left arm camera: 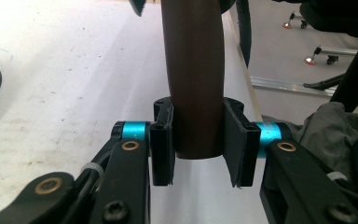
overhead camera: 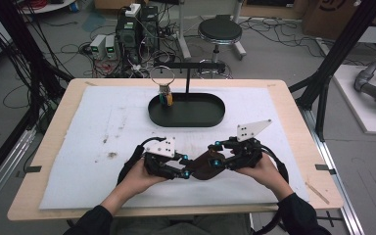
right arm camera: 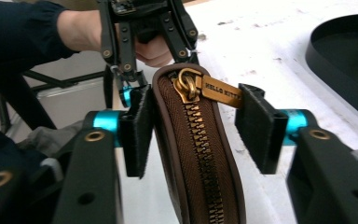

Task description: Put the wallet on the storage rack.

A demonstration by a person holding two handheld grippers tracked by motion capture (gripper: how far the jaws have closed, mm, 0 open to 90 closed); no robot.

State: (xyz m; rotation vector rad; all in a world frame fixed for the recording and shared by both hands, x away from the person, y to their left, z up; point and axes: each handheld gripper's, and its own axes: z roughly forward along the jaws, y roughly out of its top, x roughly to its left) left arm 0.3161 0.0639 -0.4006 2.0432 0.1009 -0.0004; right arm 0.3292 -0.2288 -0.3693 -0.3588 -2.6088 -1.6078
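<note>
A brown leather zip pouch with a brass zipper (overhead camera: 206, 165) is held just above the white table cover (overhead camera: 103, 147), near the table's front edge, between the two hands. In the left gripper view, the left gripper (left arm camera: 198, 140) is seen clamped on one end of the pouch, both pads pressed flat against its sides. In the right gripper view, the right gripper (right arm camera: 193, 123) is seen partly open around the other end: one pad lies against the pouch's side, while the other stands clear of it, just beside the brass pull tab (right arm camera: 220, 91). No firm grip by this gripper is shown.

The long axis of the pouch runs across the table from one gripper to the other, and the zipper line runs along that axis, away from the right gripper's camera. The zipper slider (right arm camera: 189, 85) sits at the far end of the teeth, close to the left gripper, so the tab is judged to be the thing the right gripper must catch next, a little to one side of its present centre.

On the tab, the stamped words "HELLO KITTY" can be read. A black oval tray (overhead camera: 186, 116) with a black T-shaped stand (overhead camera: 188, 73) lies well apart, toward the far side.
</note>
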